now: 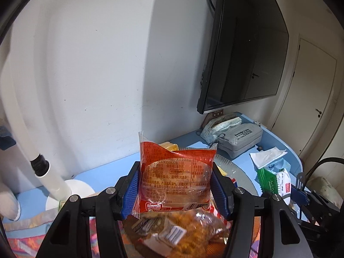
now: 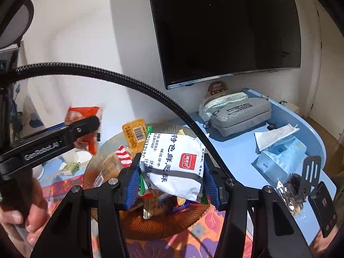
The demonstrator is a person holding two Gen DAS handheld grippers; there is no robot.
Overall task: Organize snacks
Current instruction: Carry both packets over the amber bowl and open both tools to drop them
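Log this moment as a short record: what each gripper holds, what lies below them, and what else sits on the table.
left gripper: shut on red snack packet
right gripper: shut on white snack packet
below: glass bowl holding more snacks
table: blue; grey pouch, tissue pack
wall: dark television

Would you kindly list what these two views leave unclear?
- Left wrist: snacks under the red packet are blurred and partly covered.
- Right wrist: bowl contents lie behind the white packet.
- Right wrist: red packet blurred, label unreadable.
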